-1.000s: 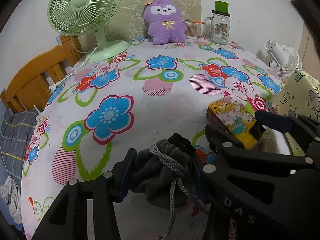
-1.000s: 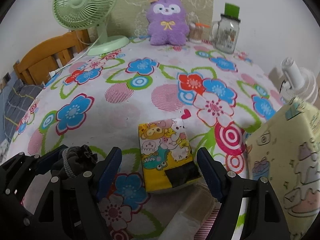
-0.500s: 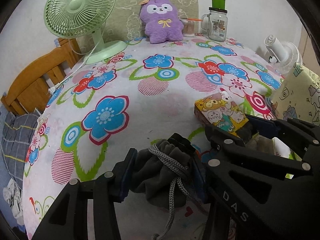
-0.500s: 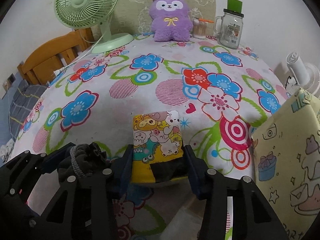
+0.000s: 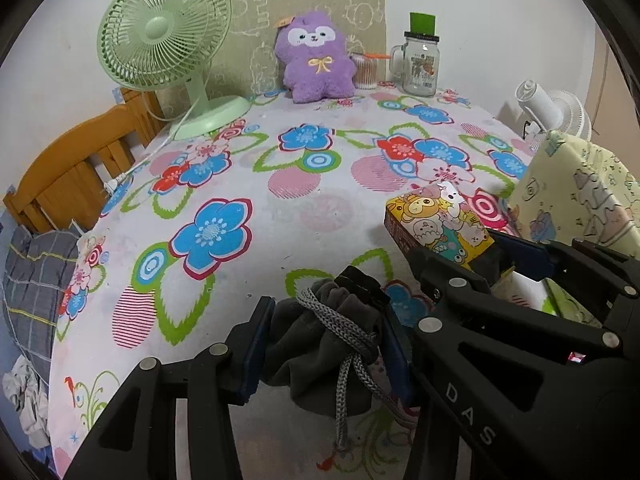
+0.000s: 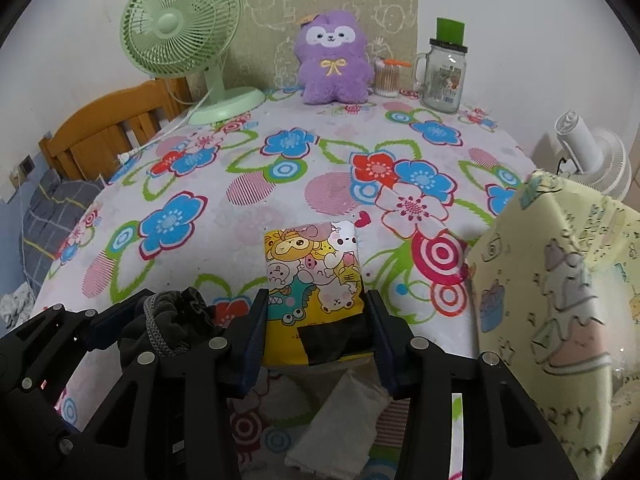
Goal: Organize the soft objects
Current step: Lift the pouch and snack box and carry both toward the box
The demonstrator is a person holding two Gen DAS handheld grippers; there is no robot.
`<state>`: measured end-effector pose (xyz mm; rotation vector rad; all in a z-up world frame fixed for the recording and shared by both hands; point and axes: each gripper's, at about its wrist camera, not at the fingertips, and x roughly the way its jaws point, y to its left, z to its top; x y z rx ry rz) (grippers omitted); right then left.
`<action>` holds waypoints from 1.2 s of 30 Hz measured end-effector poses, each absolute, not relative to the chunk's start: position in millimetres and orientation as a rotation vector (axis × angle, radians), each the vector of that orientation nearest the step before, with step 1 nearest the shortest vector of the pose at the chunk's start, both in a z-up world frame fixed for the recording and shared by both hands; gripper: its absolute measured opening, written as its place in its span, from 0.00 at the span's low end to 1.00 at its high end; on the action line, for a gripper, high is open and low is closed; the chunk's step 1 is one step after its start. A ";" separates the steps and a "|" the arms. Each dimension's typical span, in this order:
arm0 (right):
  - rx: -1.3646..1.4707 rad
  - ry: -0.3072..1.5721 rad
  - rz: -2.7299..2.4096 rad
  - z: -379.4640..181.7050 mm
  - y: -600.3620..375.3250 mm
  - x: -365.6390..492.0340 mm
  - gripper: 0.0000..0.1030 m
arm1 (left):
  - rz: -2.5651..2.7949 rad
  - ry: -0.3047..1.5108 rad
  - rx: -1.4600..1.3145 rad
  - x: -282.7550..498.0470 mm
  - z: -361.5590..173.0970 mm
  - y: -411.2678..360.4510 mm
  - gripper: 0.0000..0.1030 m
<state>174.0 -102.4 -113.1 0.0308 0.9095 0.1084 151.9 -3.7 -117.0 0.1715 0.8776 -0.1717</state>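
Observation:
A dark grey drawstring pouch (image 5: 320,344) hangs between the pads of my left gripper (image 5: 326,312), which is shut on it, its cord dangling below. A yellow cartoon-printed soft tissue pack (image 6: 312,264) sits between the blue pads of my right gripper (image 6: 316,300). The jaws are closing and press on both of its sides, and its near end is raised off the flowered tablecloth (image 6: 248,216). In the left wrist view, the pack (image 5: 436,220) and right gripper (image 5: 472,256) show at right. The pouch (image 6: 176,316) appears low left in the right wrist view.
A yellow gift bag (image 6: 560,288) stands close on the right. A white tissue packet (image 6: 340,420) lies under my right gripper. At the far edge are a green fan (image 6: 180,28), a purple plush (image 6: 332,64), a swab tub (image 6: 386,78) and a glass jar (image 6: 442,76). A wooden chair (image 5: 68,176) is left.
The right jaws closed from wide open onto the tissue pack. Both grippers then rose slightly with their loads. The left grip on the pouch is unchanged.

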 end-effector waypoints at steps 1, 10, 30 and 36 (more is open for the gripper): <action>0.031 0.903 0.107 -110.4 -103.2 171.2 0.48 | -0.172 0.873 0.172 149.7 -115.1 -4.0 0.50; 0.034 0.855 0.098 -90.0 -111.0 150.2 0.48 | -0.179 0.823 0.179 128.6 -96.5 -9.4 0.50; 0.012 0.736 0.077 -36.8 -124.5 95.7 0.48 | -0.193 0.698 0.172 76.5 -49.3 -22.0 0.50; 0.016 0.706 0.065 -20.5 -130.8 88.1 0.48 | -0.211 0.662 0.174 68.8 -33.9 -28.2 0.50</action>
